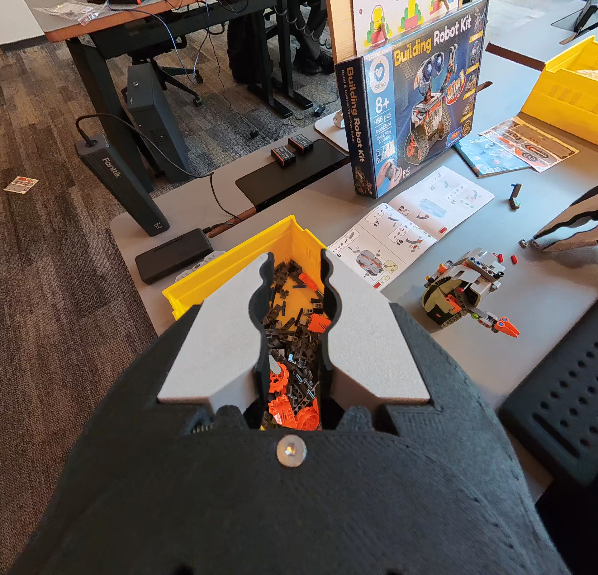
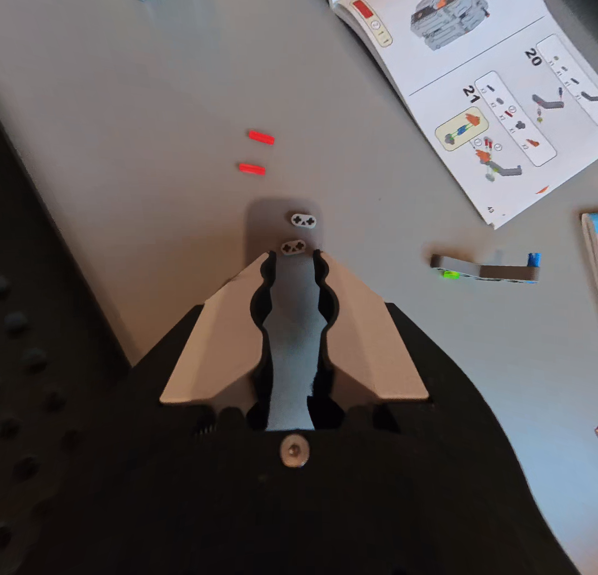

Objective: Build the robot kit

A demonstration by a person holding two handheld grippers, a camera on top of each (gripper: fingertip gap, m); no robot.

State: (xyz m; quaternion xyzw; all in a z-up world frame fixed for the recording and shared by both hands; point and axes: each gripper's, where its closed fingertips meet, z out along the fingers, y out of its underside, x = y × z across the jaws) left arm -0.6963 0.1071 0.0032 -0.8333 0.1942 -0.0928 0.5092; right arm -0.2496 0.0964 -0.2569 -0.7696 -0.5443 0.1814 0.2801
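The left gripper (image 1: 296,258) is held over a yellow bin (image 1: 246,262) that stands near the left edge of the grey table (image 1: 504,236). Its jaws stand apart with nothing between them; through the gap a loose heap of small dark and orange building pieces (image 1: 291,339) is seen lying in the bin. Whether the fingertips touch the heap cannot be told.

To the right of the bin an open instruction booklet (image 1: 417,223) is laid flat, and behind it a printed kit box (image 1: 417,100) is stood upright. Further right a partly built model (image 1: 466,291) rests on the table, well apart from the bin.

The right gripper (image 2: 294,252) is lowered close to the table, its jaws apart and empty. Just beyond its fingertips a small pale two-hole connector (image 2: 293,247) lies flat, with a second connector (image 2: 303,220) just beside it. Two red pins (image 2: 257,153) lie further off to the left, and a grey angled beam (image 2: 482,268) with blue and green studs lies to the right.

The connectors are judged light, rigid and smooth, and liable to skid on the table. A hold across the short flat sides is judged most secure, with the tips closed gently
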